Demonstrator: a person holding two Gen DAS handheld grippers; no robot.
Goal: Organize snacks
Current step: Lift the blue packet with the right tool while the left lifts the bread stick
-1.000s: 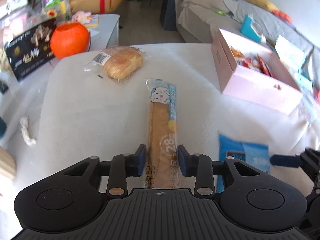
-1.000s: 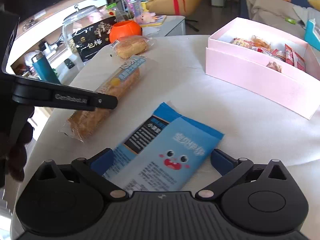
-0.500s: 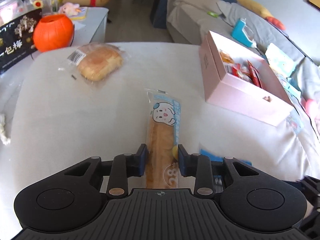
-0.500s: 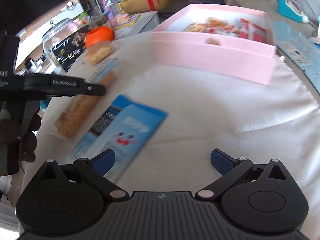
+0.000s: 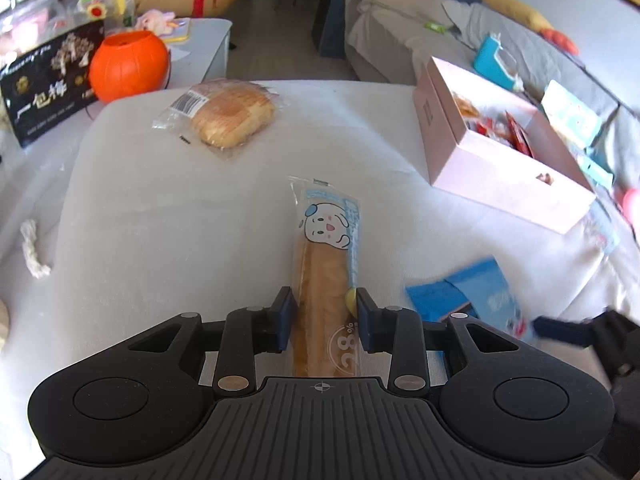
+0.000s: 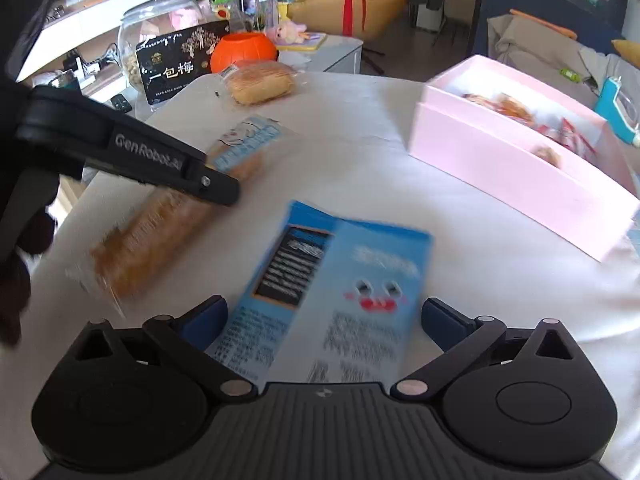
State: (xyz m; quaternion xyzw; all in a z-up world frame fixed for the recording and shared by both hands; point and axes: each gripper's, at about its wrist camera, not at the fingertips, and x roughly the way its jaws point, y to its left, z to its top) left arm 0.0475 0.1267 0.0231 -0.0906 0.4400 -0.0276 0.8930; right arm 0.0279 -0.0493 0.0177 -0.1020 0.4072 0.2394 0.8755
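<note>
Left of the pink box (image 5: 500, 168) on the table (image 5: 160, 220) | left tool (image 5: 325, 312) clamps the long bread stick pack (image 5: 324, 264) | right tool (image 6: 323, 318) hangs wide open around the blue snack bag (image 6: 340, 276), pads not touching | round bun (image 5: 230, 118) sits farther left, well clear of the box

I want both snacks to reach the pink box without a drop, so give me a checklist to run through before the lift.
1. Left gripper pads against the long bread stick pack: ok, the pads touch both sides.
2. Right gripper closed on the blue snack packet: not ok, the jaws stand wide.
3. Blue packet centred between the right jaws: ok.
4. Pink box open: ok.
5. Free room in the box: cannot tell.
6. Round bread bag out of the way: ok.
</note>
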